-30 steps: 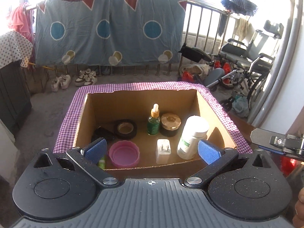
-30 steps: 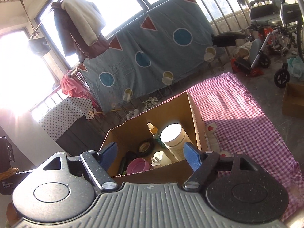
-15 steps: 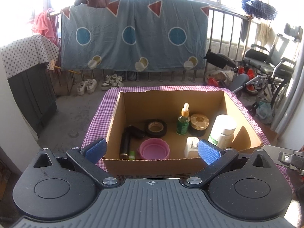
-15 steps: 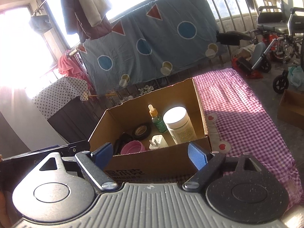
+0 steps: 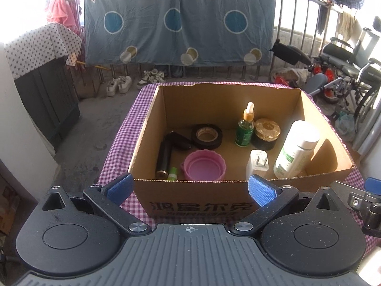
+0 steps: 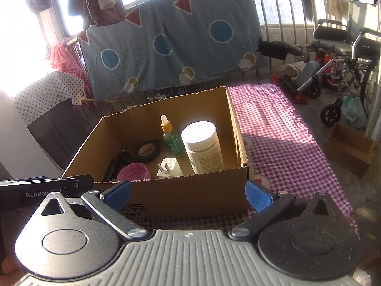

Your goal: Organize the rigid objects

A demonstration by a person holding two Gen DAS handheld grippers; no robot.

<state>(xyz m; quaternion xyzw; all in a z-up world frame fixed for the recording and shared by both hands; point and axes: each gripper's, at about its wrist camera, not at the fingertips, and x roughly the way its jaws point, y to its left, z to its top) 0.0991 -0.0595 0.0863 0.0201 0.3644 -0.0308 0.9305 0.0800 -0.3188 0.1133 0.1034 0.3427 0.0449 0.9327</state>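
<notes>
An open cardboard box [image 5: 204,200] [image 6: 190,195] stands on a purple checked cloth [image 6: 281,143]. Inside it are a white bottle [image 5: 295,150] [image 6: 203,147], a green dropper bottle [image 5: 245,128] [image 6: 172,140], a gold-lidded jar [image 5: 266,131], a black tape roll [image 5: 207,135] [image 6: 147,150], a pink cup [image 5: 204,168] [image 6: 134,172], a white plug [image 5: 258,164] [image 6: 169,168] and a black tube [image 5: 164,158]. My left gripper [image 5: 189,189] is open in front of the box's near wall, holding nothing. My right gripper [image 6: 188,194] hangs before the same wall, its jaws opening wide, nothing between them.
A blue patterned sheet [image 5: 178,23] hangs on a railing behind. A wheelchair [image 6: 343,54] and a small cardboard box [image 6: 350,152] stand at the right. A dark cabinet [image 5: 47,95] under a star-print cover is at the left. Shoes [image 5: 119,85] lie on the floor.
Both grippers have drawn back from over the box to in front of its near wall. The right gripper's jaws have spread wider and its view has levelled out.
</notes>
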